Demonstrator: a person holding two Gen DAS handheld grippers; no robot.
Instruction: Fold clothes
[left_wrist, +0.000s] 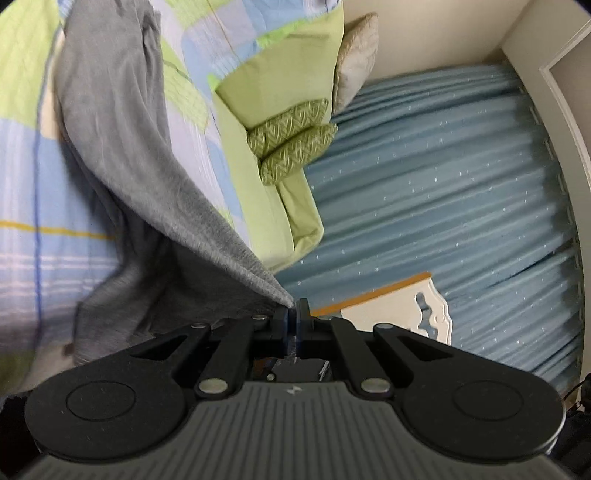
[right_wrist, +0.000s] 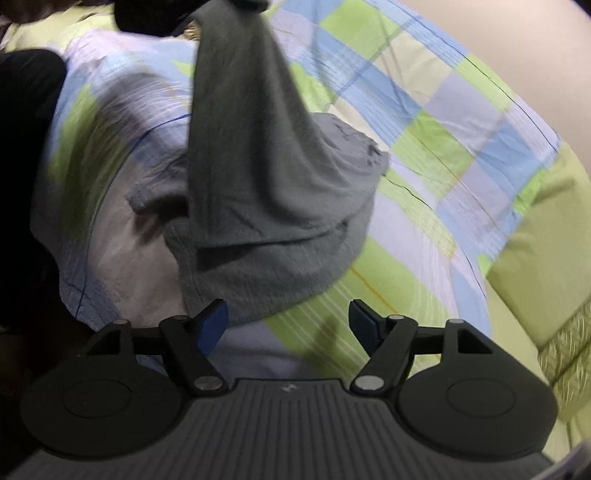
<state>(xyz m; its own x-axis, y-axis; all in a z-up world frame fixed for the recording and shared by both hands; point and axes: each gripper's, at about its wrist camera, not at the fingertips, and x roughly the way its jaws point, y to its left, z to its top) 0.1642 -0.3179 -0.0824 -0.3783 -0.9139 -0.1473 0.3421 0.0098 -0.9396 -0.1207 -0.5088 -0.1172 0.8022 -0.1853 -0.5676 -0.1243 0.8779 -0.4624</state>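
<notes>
— Grey knit, soft and limp: that's the garment (left_wrist: 122, 122), and my left tongs (left_wrist: 294, 314) are clenched on one corner of it, lifting it so the cloth hangs in a long drape.

— And your right tongs (right_wrist: 288, 317)?

— Released, jaws standing wide with nothing between them, hovering just above the lower bunched part of the same garment, which rests on the bed (right_wrist: 461, 122).

— How will it handle?

— Light, I'd judge, with no stiffness at all. It sags and creases wherever it isn't held, so one pinch only gives me a dangling rope of fabric. I'd take a second hold on a hem or corner near my right tongs, then spread it flat.

— The surface?

— A quilt in green, blue and pale checks, soft and a little rumpled, so the cloth won't slide easily. Farther off, green patterned cushions (left_wrist: 291, 144) and a beige pillow (left_wrist: 356, 59) sit at the bed's end.

— Beyond that?

— A blue pleated curtain (left_wrist: 443, 184) and a plain pale wall (left_wrist: 443, 33).
</notes>
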